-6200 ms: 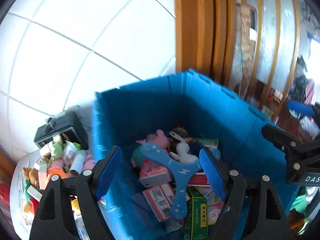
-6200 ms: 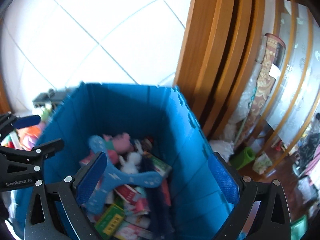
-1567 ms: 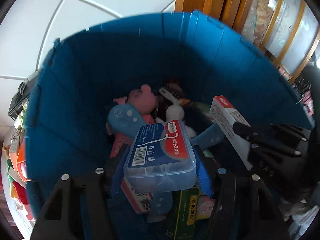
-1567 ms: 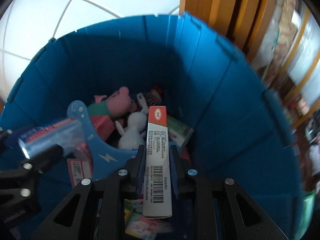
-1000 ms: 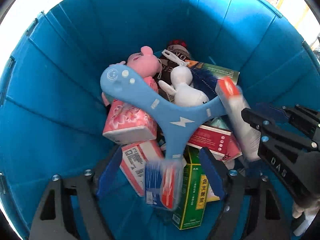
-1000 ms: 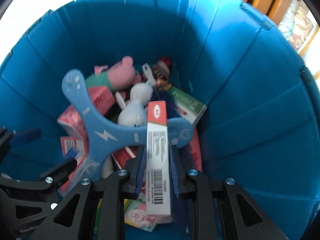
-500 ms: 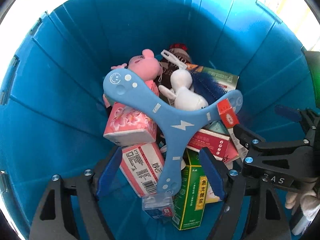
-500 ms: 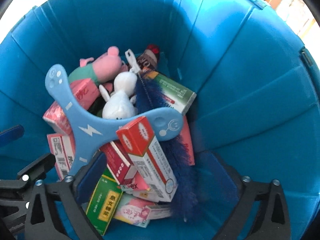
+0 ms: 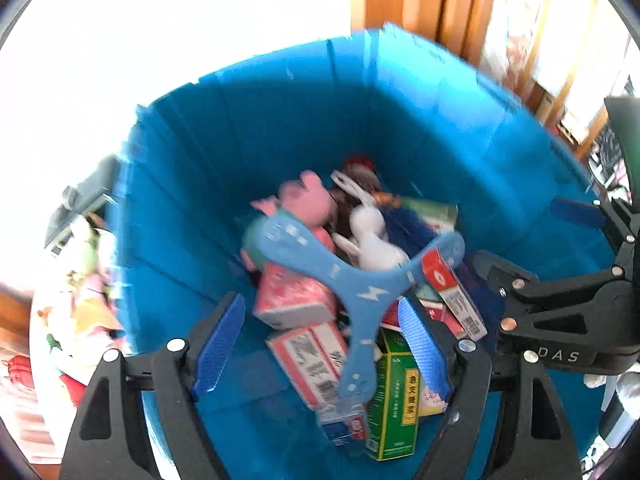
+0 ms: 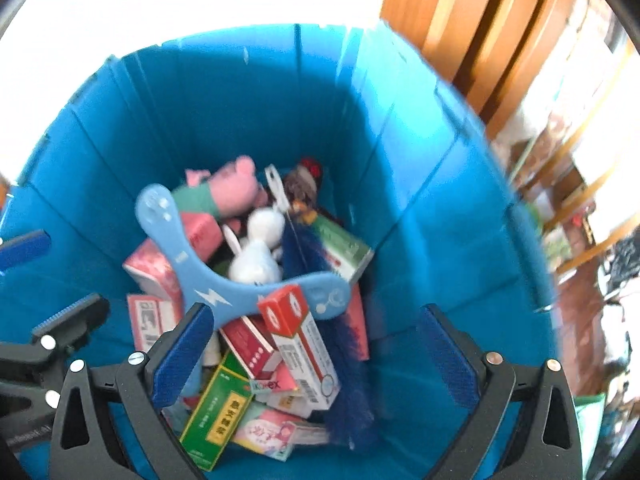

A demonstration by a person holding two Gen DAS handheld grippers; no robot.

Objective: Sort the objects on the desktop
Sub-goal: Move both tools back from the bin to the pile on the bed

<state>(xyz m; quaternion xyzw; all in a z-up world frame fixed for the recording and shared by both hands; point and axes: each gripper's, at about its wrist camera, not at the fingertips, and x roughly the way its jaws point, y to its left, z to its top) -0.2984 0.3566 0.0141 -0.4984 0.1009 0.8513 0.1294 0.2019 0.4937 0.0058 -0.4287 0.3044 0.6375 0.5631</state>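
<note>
Both grippers have been raised since half a second ago, and more of the bin's (image 9: 248,148) rim is seen. Left gripper (image 9: 320,344) and right gripper (image 10: 316,364) are held spread and empty above the bin. Inside, the red-and-white box (image 10: 304,344) is seen lying against the boomerang's (image 9: 352,280) right arm, released. The small clear case (image 9: 344,424) is found at the near edge, just beside the green box (image 9: 394,396). A pink pig (image 10: 232,188) and white rabbit (image 10: 256,256) are seen behind the boomerang. Unsorted items (image 9: 80,280) are left outside the bin's left wall, blurred.
</note>
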